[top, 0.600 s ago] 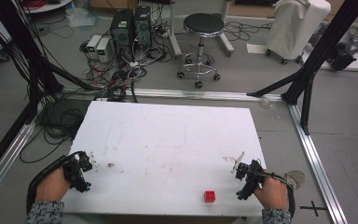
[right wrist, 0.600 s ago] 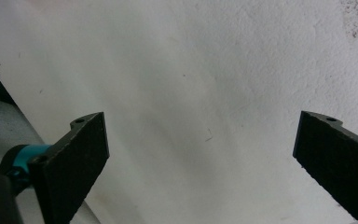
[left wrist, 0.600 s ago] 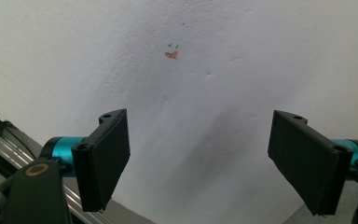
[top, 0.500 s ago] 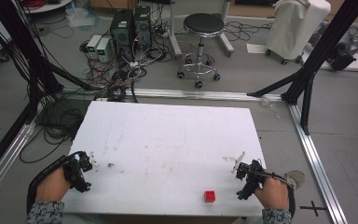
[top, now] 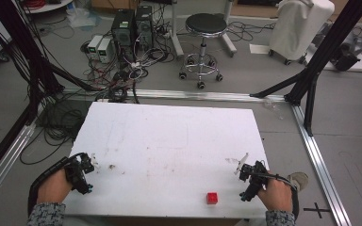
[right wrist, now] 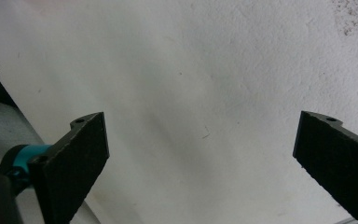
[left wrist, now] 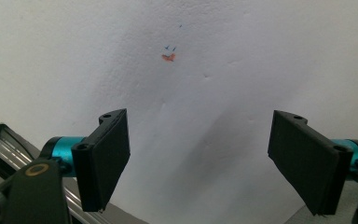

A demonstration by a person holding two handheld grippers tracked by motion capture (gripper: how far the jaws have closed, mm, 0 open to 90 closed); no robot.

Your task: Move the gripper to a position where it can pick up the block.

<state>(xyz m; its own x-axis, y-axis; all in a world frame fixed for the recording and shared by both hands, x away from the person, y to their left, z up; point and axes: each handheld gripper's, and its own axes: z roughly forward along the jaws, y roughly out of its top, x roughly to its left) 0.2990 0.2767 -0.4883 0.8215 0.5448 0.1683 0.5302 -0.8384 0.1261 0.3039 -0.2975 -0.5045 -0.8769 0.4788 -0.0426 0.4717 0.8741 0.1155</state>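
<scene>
Though wide apart, jaws bare.

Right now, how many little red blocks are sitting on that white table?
1. The red block lies near the table's front edge, just left of the right gripper.

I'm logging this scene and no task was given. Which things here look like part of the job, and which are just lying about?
Likely part of the job (a guess):
- red cube near the white table's front edge
- left gripper, open
- right gripper, open

Just lying about:
- black stool
- computer towers
- floor cables
- white covered object
</scene>
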